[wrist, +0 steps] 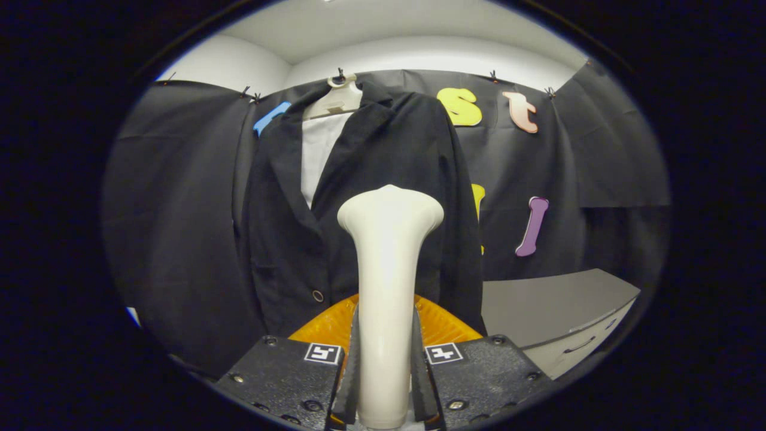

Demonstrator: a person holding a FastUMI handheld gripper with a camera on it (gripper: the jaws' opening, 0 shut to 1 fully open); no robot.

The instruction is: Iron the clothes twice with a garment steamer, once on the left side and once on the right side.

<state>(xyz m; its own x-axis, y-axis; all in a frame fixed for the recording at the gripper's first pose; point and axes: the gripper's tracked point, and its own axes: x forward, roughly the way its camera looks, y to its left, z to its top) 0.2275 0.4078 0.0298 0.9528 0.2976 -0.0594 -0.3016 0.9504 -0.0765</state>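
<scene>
Claw [385, 383]: clamped on garment steamer [388, 287] handle. Black jacket [365, 197] hung just beyond. Risk: head held off fabric, pass judged ineffective.

A cream garment steamer [388, 287] stands upright, its flared head up, near in the scene. Beyond it a black jacket [359, 209] hangs on a pale hanger [335, 102], lapels open over a white lining.
</scene>
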